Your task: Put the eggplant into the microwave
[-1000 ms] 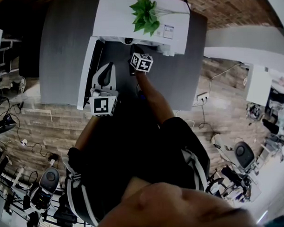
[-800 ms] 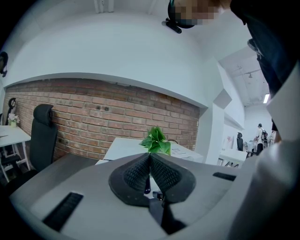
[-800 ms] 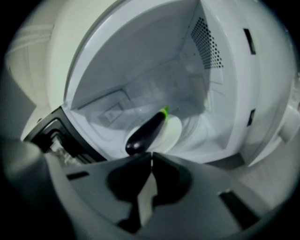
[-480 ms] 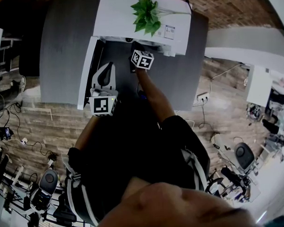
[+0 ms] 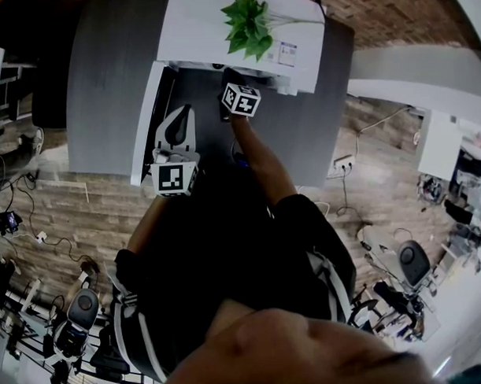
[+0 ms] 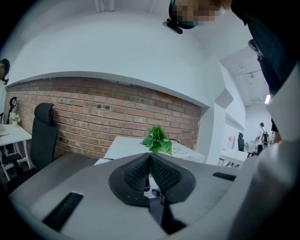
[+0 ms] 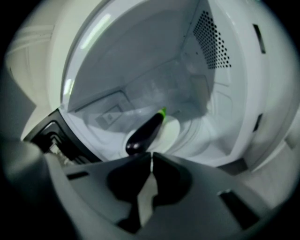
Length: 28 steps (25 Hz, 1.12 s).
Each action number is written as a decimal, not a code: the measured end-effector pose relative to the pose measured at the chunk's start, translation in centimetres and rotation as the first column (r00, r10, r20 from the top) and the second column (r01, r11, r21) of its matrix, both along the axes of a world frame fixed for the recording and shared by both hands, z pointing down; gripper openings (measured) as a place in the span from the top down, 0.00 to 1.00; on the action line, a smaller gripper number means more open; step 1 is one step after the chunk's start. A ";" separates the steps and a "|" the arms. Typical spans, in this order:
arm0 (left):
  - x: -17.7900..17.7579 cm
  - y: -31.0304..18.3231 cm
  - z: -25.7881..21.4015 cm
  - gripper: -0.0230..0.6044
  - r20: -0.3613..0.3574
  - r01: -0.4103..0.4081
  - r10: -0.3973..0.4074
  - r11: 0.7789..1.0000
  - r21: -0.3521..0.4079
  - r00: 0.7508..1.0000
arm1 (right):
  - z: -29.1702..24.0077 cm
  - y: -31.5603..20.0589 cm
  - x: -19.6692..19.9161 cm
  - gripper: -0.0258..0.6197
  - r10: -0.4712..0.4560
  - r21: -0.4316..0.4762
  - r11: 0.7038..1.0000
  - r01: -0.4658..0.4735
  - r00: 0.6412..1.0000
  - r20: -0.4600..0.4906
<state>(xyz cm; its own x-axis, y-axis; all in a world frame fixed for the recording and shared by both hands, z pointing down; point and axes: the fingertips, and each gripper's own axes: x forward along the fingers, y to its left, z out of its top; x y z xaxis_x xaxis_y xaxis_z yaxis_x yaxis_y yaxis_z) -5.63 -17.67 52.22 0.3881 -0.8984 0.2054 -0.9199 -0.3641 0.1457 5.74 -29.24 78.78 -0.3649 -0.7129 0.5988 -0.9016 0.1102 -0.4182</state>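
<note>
Right gripper (image 5: 241, 101) is sitting slightly nearer the microwave (image 5: 211, 31) than a second ago, upper centre; left gripper (image 5: 175, 178) is holding position.

Left gripper view: jaws are pressing together, gripping nothing.

Right gripper view: jaws are meeting, empty; eggplant (image 7: 144, 132) is lying inside the cavity, frame centre.

Eggplant (image 7: 145, 133): smooth, glossy dark skin. Microwave (image 7: 122, 61) cavity: smooth white walls with a soft sheen, one side wall perforated. My left gripper (image 6: 150, 157): jaws faced with matt black, finely ribbed pads (image 6: 136, 173); body smooth matt grey plastic. Brick wall (image 6: 93, 117): rough, matt. Tabletop (image 5: 103, 90): matt grey. Floor (image 5: 83, 208): wood-grain planks.
</note>
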 end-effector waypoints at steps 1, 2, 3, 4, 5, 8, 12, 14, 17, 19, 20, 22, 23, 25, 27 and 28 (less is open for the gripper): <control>0.0 0.0 0.0 0.90 -0.001 -0.001 0.001 1.000 0.001 1.000 | 0.0 0.2 0.0 0.91 0.002 0.003 1.000 -0.002 1.000 -0.001; 0.0 0.0 0.0 0.90 -0.001 -0.001 0.001 1.000 0.002 1.000 | 0.0 0.4 0.0 0.90 0.004 0.005 1.000 -0.004 1.000 -0.002; 0.0 0.1 0.0 0.90 -0.002 -0.002 0.002 1.000 0.003 1.000 | 0.0 0.6 0.0 0.90 0.004 0.008 1.000 -0.004 1.000 -0.002; 0.1 0.1 0.0 0.90 -0.003 -0.003 0.003 1.000 0.002 1.000 | -0.1 0.9 -0.1 0.90 0.002 0.010 1.000 -0.002 1.000 -0.001; 0.1 0.1 0.0 0.90 -0.003 -0.004 0.004 1.000 0.003 1.000 | -0.1 1.1 -0.2 0.90 -0.001 0.011 1.000 0.001 1.000 0.003; 0.0 0.0 -0.1 0.90 -0.003 -0.003 0.003 1.000 0.014 1.000 | -0.3 1.7 -0.9 0.89 -0.011 0.013 1.000 0.010 1.000 0.020; 0.0 0.2 -0.1 0.90 -0.008 0.000 0.000 1.000 0.003 1.000 | -0.3 1.9 -1.9 0.82 -0.031 0.015 0.999 0.031 0.999 0.018; -0.1 0.2 -0.2 0.90 -0.008 0.002 -0.002 1.000 0.002 1.000 | -0.5 1.8 -2.5 0.81 -0.045 0.017 0.999 0.045 0.999 0.006; -0.3 0.1 -0.2 0.90 -0.011 0.005 -0.005 1.000 0.007 1.000 | -0.4 1.5 -3.2 0.81 -0.055 0.015 0.998 0.055 0.998 -0.014; -0.4 0.1 -0.1 0.90 -0.010 0.007 -0.007 1.000 0.006 1.000 | -0.2 1.3 -3.4 0.81 -0.055 0.009 0.998 0.055 0.998 -0.023; -0.4 0.1 0.0 0.90 -0.009 0.008 -0.008 1.000 0.003 1.000 | -0.2 1.2 -3.5 0.81 -0.055 0.006 0.998 0.055 0.998 -0.023; -0.5 0.1 0.1 0.90 -0.008 0.011 -0.011 1.000 -0.002 1.000 | 0.0 1.1 -3.6 0.81 -0.054 0.002 0.999 0.054 0.998 -0.021; -0.6 0.1 0.1 0.90 -0.009 0.013 -0.013 1.000 -0.001 1.000 | 0.0 1.0 -3.6 0.81 -0.052 0.001 0.999 0.052 0.998 -0.021; -0.7 0.0 0.1 0.90 -0.011 0.016 -0.016 1.000 0.002 1.000 | 0.0 0.8 -3.5 0.81 -0.044 -0.002 0.999 0.044 0.999 -0.019; -0.9 -0.1 0.0 0.90 -0.010 0.017 -0.017 1.000 0.003 1.000 | 0.0 0.5 -3.4 0.81 -0.035 -0.004 0.999 0.035 0.999 -0.013; -0.9 -0.2 0.0 0.90 -0.011 0.017 -0.017 1.000 0.004 1.000 | -0.1 0.4 -3.4 0.81 -0.032 -0.005 0.999 0.032 0.999 -0.008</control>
